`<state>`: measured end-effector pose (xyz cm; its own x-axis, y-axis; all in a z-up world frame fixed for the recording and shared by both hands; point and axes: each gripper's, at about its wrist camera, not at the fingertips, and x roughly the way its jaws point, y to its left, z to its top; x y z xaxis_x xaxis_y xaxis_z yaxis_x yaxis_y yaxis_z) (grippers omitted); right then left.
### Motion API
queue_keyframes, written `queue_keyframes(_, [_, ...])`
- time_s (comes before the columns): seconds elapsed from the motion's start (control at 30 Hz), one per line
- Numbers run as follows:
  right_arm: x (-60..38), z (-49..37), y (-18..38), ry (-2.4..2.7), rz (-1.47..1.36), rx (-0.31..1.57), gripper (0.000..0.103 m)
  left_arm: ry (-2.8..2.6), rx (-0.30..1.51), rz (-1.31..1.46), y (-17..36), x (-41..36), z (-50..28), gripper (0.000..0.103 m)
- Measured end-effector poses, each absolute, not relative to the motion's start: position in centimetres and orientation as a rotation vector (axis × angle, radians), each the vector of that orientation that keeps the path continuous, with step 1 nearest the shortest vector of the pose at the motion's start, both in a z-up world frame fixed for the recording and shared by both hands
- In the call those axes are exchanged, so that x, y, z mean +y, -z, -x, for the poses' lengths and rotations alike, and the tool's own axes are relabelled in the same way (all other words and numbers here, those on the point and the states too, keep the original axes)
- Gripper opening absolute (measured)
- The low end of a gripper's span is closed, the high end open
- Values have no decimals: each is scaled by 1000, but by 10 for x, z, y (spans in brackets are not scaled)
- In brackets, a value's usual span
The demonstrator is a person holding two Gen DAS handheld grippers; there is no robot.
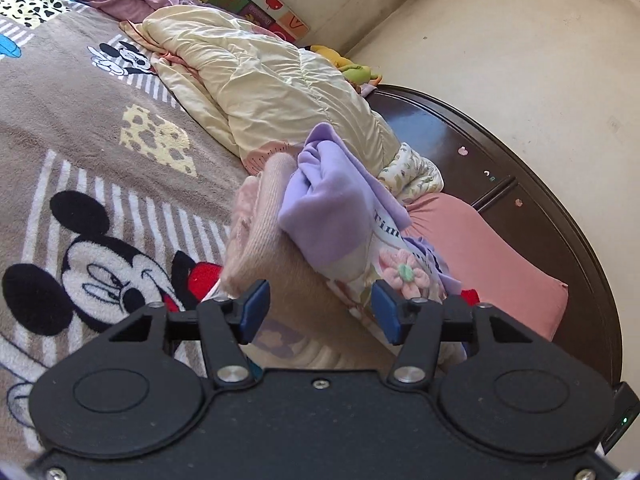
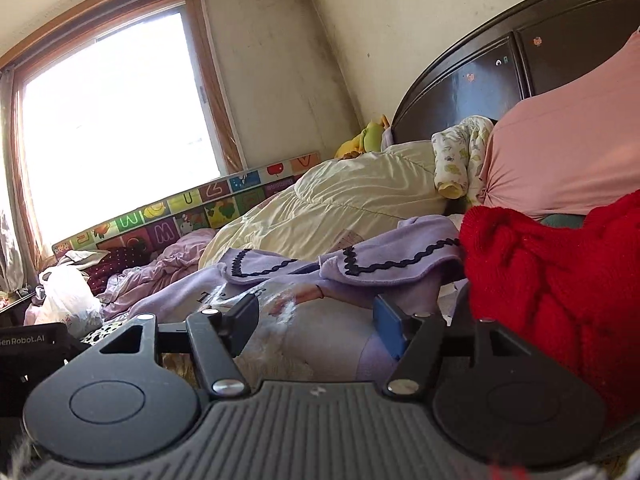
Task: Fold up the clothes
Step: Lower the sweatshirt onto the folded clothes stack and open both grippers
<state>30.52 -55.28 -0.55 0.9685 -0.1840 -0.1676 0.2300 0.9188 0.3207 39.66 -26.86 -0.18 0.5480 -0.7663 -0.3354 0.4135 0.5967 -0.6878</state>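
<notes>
A pile of clothes lies on the bed by the headboard. In the left wrist view a beige-pink knit garment lies under a lilac printed top. My left gripper is open, its jaws apart just over the beige knit. In the right wrist view the lilac top with black trim lies spread out, and a red knit sweater is bunched at the right. My right gripper is open over the lilac top, holding nothing.
A Mickey Mouse blanket covers the bed. A cream quilt, a pink pillow and a dark wooden headboard lie beyond the pile. A window, alphabet mat and white bag are at the far side.
</notes>
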Motion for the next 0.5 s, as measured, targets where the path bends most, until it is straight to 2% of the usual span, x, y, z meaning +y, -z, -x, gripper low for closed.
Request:
queue_keyframes(0.2, [-526, -237, -3, 147, -415, 158, 67, 678, 677, 593, 2, -204, -328, 68])
queue_keyframes(0.3, [-503, -197, -4, 78, -472, 198, 72, 621, 664, 585, -7, -156, -285, 71])
queue_keyframes(0.5, [-427, -128, -6, -135, -569, 361, 84, 470, 556, 437, -64, -51, -178, 81])
